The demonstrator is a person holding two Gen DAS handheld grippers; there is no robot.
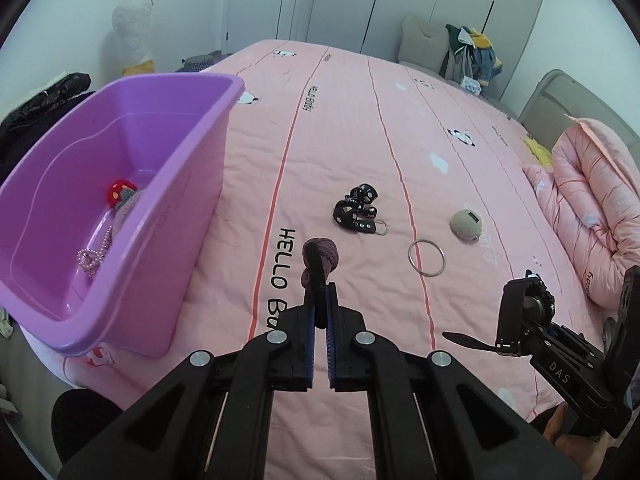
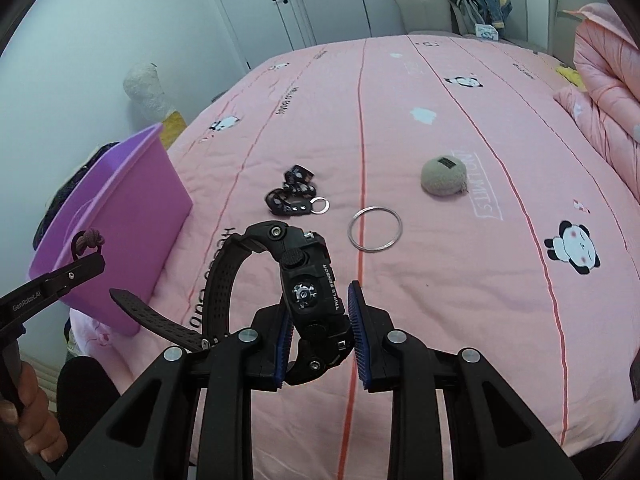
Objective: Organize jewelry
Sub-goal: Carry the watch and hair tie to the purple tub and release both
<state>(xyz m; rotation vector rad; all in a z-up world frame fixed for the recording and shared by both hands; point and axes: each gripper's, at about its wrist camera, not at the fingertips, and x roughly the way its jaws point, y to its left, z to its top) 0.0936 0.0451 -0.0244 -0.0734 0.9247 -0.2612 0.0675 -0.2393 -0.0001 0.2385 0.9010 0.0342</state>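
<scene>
My left gripper (image 1: 320,300) is shut on a mauve knotted hair tie (image 1: 320,258), held above the pink bed to the right of the purple bin (image 1: 192,184). It also shows in the right wrist view (image 2: 90,240). My right gripper (image 2: 320,312) is shut on a black wristwatch (image 2: 308,280), strap hanging left; it shows in the left wrist view (image 1: 524,312). On the bed lie a black patterned strap with a key ring (image 1: 358,210), a silver bangle (image 1: 427,258) and a grey round pouch (image 1: 467,225). The bin holds a red ornament (image 1: 117,191) and a bead chain (image 1: 94,254).
The purple bin (image 2: 116,216) stands at the bed's left front corner. A folded pink quilt (image 1: 592,208) lies at the right. A chair with clothes (image 1: 468,52) and wardrobe doors are behind the bed.
</scene>
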